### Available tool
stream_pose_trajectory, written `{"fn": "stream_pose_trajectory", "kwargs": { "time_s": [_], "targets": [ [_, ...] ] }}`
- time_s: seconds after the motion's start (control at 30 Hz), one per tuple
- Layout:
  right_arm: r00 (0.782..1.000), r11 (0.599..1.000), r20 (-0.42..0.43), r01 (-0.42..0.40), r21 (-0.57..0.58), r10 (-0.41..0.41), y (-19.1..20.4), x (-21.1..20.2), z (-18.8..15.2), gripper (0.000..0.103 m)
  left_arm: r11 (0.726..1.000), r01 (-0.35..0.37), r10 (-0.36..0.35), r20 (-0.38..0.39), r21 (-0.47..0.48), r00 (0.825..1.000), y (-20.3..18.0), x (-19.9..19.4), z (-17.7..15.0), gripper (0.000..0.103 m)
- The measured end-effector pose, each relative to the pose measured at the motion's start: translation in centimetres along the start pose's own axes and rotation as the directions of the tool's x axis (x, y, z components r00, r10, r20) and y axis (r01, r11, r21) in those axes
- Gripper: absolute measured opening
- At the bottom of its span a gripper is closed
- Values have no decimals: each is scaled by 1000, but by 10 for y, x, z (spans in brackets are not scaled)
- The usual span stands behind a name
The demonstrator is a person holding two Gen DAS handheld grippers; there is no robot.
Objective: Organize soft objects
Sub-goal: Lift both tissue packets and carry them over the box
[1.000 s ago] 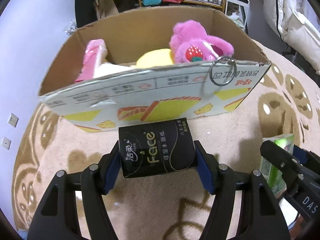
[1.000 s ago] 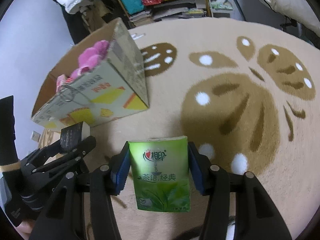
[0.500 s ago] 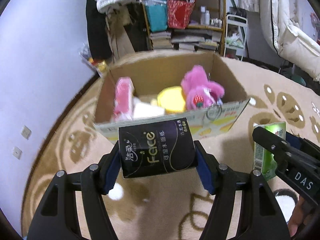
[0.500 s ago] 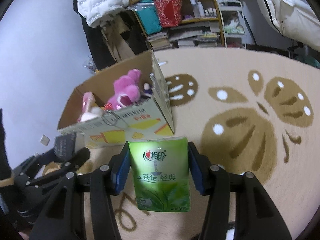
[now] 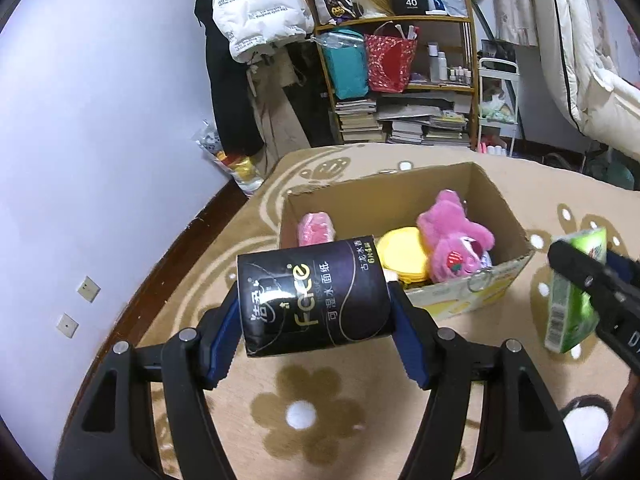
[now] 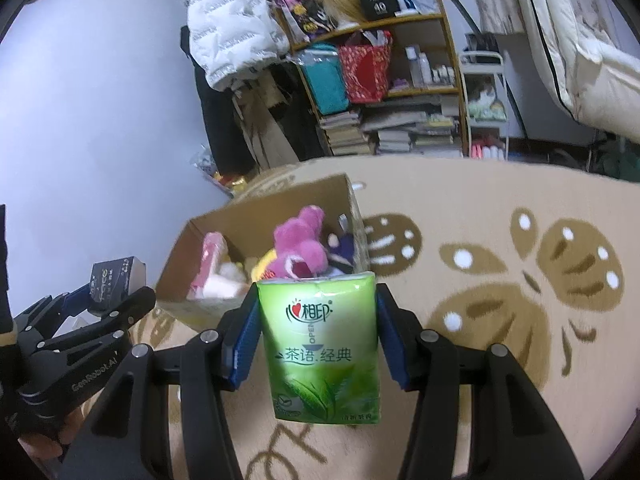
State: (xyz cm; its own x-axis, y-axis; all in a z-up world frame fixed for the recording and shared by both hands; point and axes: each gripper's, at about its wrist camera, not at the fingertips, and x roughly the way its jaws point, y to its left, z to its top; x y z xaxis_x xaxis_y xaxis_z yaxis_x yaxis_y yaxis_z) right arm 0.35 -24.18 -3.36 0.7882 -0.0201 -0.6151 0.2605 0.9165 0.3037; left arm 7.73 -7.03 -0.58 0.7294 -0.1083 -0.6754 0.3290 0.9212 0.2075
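My left gripper [image 5: 314,312] is shut on a black tissue pack [image 5: 312,298], held in the air short of an open cardboard box [image 5: 496,200]. Inside the box lie a pink plush toy [image 5: 452,244], a yellow round cushion [image 5: 402,254] and a pink packet [image 5: 316,230]. My right gripper [image 6: 316,340] is shut on a green tissue pack [image 6: 320,344], also lifted, with the box [image 6: 188,248] behind and to its left. Each gripper shows at the edge of the other's view: the right one [image 5: 584,276], the left one [image 6: 100,300].
The box stands on a beige rug with brown flower shapes [image 5: 308,416]. A pale wall [image 5: 100,120] runs along the left. Behind the box stand a cluttered shelf with books [image 5: 400,120], bags and hanging coats [image 5: 256,20]. A person's hand [image 6: 44,436] holds the left gripper.
Both grippers rose and tipped upward with their packs still clamped. The box now sits lower and farther off in both views, its inside visible from above, and the shelf has come into view.
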Motion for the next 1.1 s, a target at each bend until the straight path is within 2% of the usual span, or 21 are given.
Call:
{"fn": "stream_pose_trajectory", "kwargs": {
  "time_s": [0.2, 0.3, 0.5, 0.83, 1.1],
  "targets": [
    [999, 997, 47, 14, -80, -11, 16, -1, 12, 57, 1000, -1, 1, 8, -16, 1000, 12, 4, 7, 67],
    [998, 991, 66, 20, -132, -12, 29, 0, 19, 57, 998, 17, -17, -1, -59, 1000, 22, 9, 11, 67],
    [993, 968, 116, 46, -246, -17, 55, -2, 32, 57, 998, 8, -8, 8, -65, 1000, 36, 16, 20, 67],
    [991, 951, 137, 35, -308, 8, 74, 15, 52, 57, 996, 11, -8, 35, -84, 999, 47, 27, 35, 67],
    [991, 962, 122, -18, -271, 53, 63, 33, 53, 57, 995, 19, -11, 79, -99, 997, 48, 29, 43, 67]
  ]
}}
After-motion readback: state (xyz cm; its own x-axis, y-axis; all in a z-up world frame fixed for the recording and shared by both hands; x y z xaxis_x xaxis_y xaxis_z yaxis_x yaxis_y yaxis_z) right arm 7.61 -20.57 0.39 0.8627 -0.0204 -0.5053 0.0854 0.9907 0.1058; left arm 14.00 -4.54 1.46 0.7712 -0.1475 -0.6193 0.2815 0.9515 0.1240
